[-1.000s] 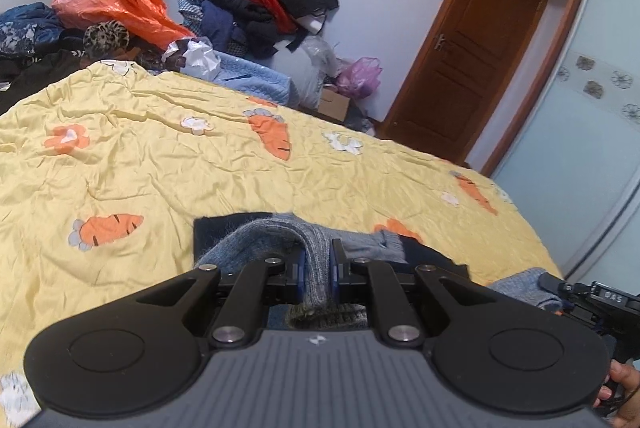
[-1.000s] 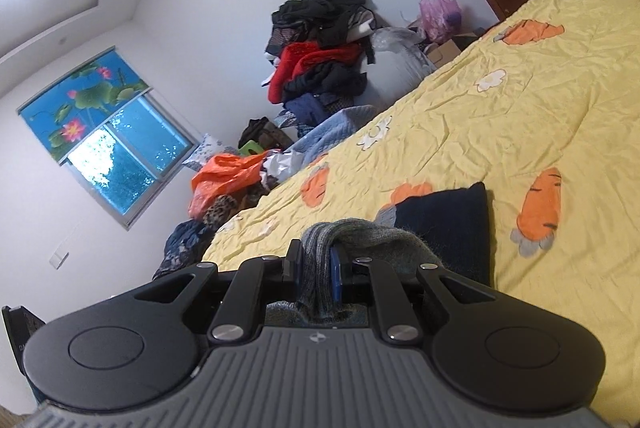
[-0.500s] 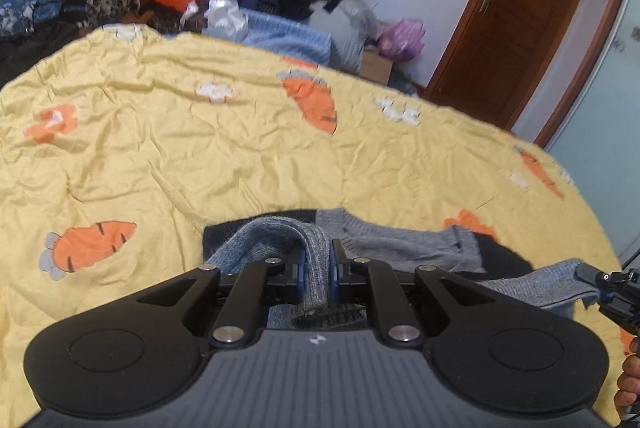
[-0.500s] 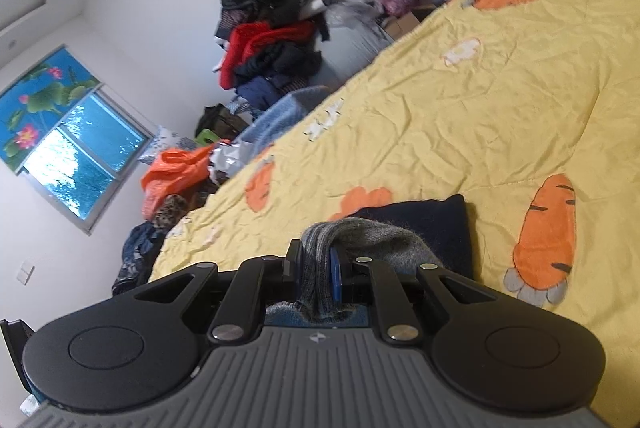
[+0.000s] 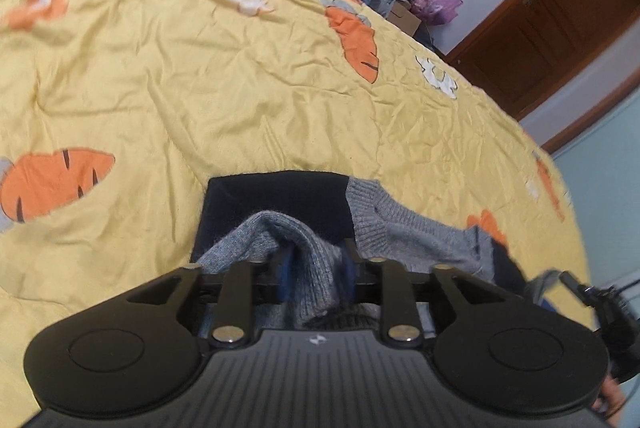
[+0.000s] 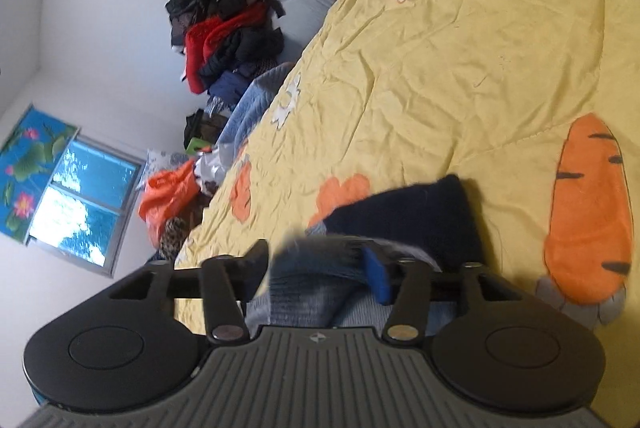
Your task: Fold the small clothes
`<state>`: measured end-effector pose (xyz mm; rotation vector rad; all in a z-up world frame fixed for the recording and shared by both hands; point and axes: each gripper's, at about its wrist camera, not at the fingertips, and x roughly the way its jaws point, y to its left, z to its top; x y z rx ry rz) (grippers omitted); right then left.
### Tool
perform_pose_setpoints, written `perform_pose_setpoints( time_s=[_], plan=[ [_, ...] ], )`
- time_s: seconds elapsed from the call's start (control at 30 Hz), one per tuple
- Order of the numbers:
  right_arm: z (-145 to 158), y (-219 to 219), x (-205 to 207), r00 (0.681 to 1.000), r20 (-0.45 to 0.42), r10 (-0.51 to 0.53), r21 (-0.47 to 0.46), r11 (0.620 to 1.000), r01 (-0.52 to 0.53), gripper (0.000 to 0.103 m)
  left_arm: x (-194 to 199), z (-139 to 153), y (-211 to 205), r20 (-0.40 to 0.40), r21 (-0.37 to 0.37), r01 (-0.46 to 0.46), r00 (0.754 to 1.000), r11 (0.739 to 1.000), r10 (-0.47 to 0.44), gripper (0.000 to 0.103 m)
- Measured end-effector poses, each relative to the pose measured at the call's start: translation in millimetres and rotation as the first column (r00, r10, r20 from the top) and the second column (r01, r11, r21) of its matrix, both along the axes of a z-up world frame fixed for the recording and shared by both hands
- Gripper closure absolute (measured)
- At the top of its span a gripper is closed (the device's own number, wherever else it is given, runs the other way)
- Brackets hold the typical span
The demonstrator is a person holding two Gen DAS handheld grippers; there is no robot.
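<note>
A small grey and navy knit garment [image 5: 384, 220] lies on the yellow carrot-print bedspread [image 5: 200, 88]. My left gripper [image 5: 316, 264] is shut on a bunched grey fold of it, low over the bed. In the right wrist view the same garment [image 6: 420, 216] lies under my right gripper [image 6: 320, 264], whose jaws stand wide apart with grey-blue knit loose between them. The right gripper's tip also shows at the right edge of the left wrist view [image 5: 580, 288].
A heap of clothes [image 6: 228, 28] and an orange bag [image 6: 168, 192] lie along the wall past the bed's far side. A brown door [image 5: 552, 24] stands beyond the bed. A window [image 6: 80, 212] is on the far wall.
My right gripper has opened and let go of the grey fold. Both grippers have dropped toward the bedspread, the left still clamped on the garment.
</note>
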<state>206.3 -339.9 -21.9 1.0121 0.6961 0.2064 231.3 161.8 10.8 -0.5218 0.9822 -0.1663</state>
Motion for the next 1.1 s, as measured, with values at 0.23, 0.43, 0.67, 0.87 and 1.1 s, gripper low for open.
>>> perform_pose_setpoints(
  time_s=[0.23,0.43,0.67,0.87,1.1],
  plan=[
    [9.5,1.9,-3.0,0.996,0.055,-0.071,-0.104,0.992,0.077,0.043,2.8,7.6,26.2,0.020,-0.084,-0.133,0.991,0.988,0.135,0.049],
    [37.9,26.3,-11.3,0.979,0.157,0.128,-0.253,0.964,-0.086,0.034,-10.3,28.4,38.5,0.086,-0.016,-0.166,0.982,0.986,0.167,0.042],
    [11.1,49.3,23.7,0.964,-0.006,0.266,-0.235,0.937,-0.260,0.029,-34.3,44.4,16.8,0.122,0.141,0.017,0.992,0.990,-0.034,0.042],
    [-0.5,34.1,36.2,0.990,0.025,0.141,-0.071,0.988,-0.139,0.028,-45.7,42.2,-14.6,0.072,0.179,0.232,0.966,0.956,-0.248,0.042],
    [-4.2,28.2,32.7,0.994,0.035,0.106,-0.074,0.992,-0.103,0.028,-15.5,9.6,-30.5,0.005,0.009,0.285,0.958,0.958,-0.285,0.042]
  ],
)
